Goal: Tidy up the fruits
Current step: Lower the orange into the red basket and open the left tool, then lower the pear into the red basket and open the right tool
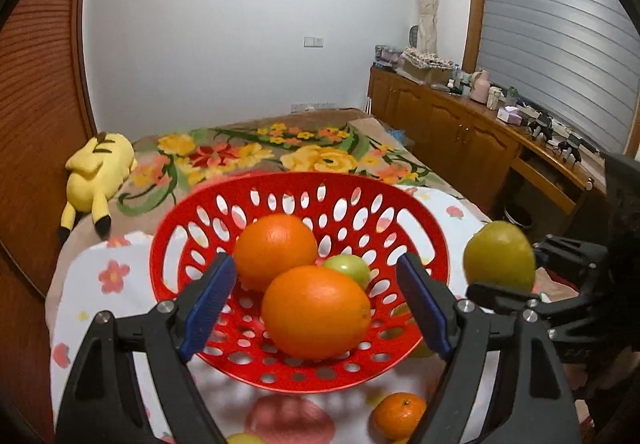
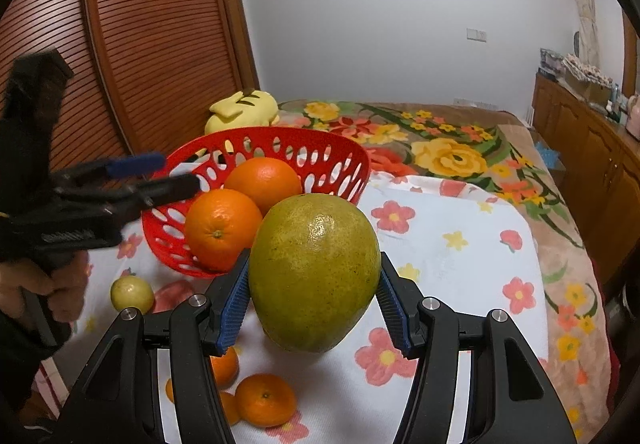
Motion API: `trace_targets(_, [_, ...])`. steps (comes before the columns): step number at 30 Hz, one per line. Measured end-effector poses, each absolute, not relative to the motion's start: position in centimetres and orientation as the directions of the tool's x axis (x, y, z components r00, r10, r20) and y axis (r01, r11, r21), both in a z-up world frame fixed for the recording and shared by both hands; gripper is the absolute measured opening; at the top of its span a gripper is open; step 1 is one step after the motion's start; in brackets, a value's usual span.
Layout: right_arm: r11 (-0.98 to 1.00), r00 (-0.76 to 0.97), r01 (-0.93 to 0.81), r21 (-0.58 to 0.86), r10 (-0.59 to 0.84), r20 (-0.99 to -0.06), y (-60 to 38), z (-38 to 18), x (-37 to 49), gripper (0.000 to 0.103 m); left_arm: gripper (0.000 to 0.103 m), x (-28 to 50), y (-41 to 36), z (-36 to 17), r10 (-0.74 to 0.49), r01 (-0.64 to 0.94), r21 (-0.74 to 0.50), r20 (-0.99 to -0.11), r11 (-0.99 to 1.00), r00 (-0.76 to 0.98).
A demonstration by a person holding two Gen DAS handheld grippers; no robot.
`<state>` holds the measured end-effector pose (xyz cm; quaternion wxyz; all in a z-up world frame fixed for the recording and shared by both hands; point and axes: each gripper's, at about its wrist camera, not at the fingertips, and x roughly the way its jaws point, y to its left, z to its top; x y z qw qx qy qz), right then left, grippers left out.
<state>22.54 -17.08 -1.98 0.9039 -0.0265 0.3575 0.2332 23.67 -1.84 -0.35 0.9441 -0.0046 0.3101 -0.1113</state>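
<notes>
Your right fingers [image 2: 314,300] hold the green fruit [image 2: 314,272], and your left fingers [image 1: 316,304] are wide apart around an orange [image 1: 316,312] in the basket [image 1: 424,228].

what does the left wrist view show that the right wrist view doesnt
Only the left wrist view shows the small green fruit in the basket behind the oranges, and the open left gripper from behind, its jaws empty.

Only the right wrist view shows the right gripper up close, shut on the big green fruit, the small yellow fruit on the cloth, and the hand holding the left gripper.

Both show the red basket with two oranges, the big green fruit, mandarins on the cloth, and the yellow plush.
</notes>
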Motion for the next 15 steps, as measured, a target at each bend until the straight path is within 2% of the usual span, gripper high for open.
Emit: trace_targets(15, [0.877,0.630,-0.469,0.106,0.416,-0.656,-15.2,-1.8,24.7,0.060,0.083,22.3,0.7,-0.9,-0.211,0.191,-0.097,-0.595,0.977,0.776])
